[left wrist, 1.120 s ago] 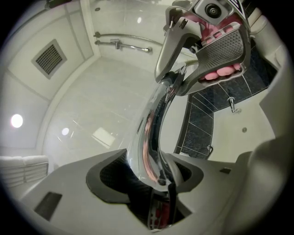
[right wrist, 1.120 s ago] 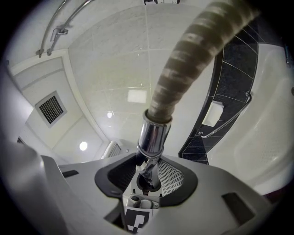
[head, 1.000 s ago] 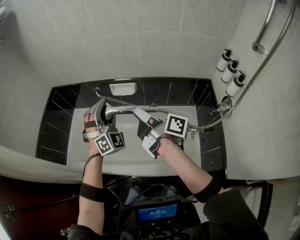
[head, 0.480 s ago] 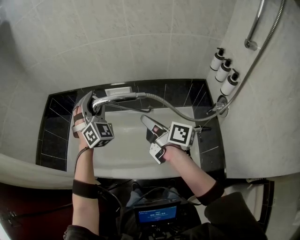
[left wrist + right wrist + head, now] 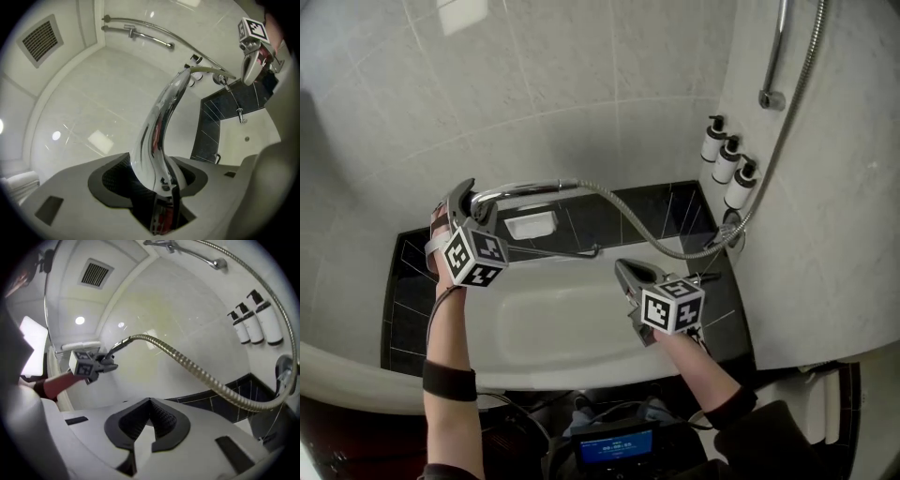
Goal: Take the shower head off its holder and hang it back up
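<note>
Shower head [image 5: 523, 190] is off its holder, in the air left of centre in the head view and clamped in the left gripper [image 5: 465, 204]. The left gripper view shows what the head view doesn't: jaws partly spread, pads tight on the chrome body. The grip looks to be at the head end, but glare makes that unclear.

Hose [image 5: 670, 246] sags from the shower head across to the right wall, then climbs to the upper right.

Right gripper [image 5: 630, 274] is right of centre and well apart from the hose. Its own view shows the jaws fully closed with nothing between them, and the left gripper at frame left.

Below both is a white bathtub [image 5: 572, 323] with a black tile surround [image 5: 411, 281]. A soap dish [image 5: 531, 225] sits at the tub's far edge. Three dispenser bottles [image 5: 727, 161] and a chrome rail [image 5: 774, 52] are on the right wall. The walls are pale tile. Only the gripper views show the ceiling vent [image 5: 96, 273].
</note>
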`<action>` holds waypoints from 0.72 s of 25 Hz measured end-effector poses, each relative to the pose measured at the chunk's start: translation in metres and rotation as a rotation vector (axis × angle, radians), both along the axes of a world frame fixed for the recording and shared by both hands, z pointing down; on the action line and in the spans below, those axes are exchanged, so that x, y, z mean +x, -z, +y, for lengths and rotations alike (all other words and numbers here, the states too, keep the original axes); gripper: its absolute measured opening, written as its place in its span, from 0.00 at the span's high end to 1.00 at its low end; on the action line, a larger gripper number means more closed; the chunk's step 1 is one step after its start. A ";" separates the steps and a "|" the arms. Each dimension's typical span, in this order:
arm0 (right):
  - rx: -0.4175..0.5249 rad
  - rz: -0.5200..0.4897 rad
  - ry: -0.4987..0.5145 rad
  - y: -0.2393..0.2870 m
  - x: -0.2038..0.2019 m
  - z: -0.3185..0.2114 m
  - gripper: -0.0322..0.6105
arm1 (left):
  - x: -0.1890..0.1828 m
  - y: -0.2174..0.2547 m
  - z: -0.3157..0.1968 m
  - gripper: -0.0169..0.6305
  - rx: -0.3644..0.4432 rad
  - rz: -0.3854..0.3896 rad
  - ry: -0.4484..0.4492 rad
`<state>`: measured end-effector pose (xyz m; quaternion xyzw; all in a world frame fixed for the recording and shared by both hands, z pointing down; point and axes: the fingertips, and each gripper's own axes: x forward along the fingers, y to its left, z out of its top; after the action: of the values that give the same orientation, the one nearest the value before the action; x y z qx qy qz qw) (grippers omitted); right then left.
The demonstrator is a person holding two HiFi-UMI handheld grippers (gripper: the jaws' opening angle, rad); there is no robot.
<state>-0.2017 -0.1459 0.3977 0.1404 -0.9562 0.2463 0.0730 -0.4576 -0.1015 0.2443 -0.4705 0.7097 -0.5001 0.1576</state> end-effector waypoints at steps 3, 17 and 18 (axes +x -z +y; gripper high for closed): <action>0.117 0.087 -0.036 -0.011 0.020 -0.016 0.92 | -0.005 0.025 -0.019 0.57 -0.026 -0.005 -0.036; 0.236 0.174 -0.125 -0.010 0.075 -0.045 0.92 | 0.011 0.187 -0.101 0.57 -0.043 -0.115 -0.123; 0.234 0.177 -0.128 -0.012 0.079 -0.046 0.92 | 0.013 0.199 -0.107 0.57 -0.046 -0.126 -0.127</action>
<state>-0.1222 -0.1919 0.4093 0.2298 -0.9573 0.1241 0.1243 -0.4444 -0.2087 0.0448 -0.4856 0.6554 -0.5338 0.2227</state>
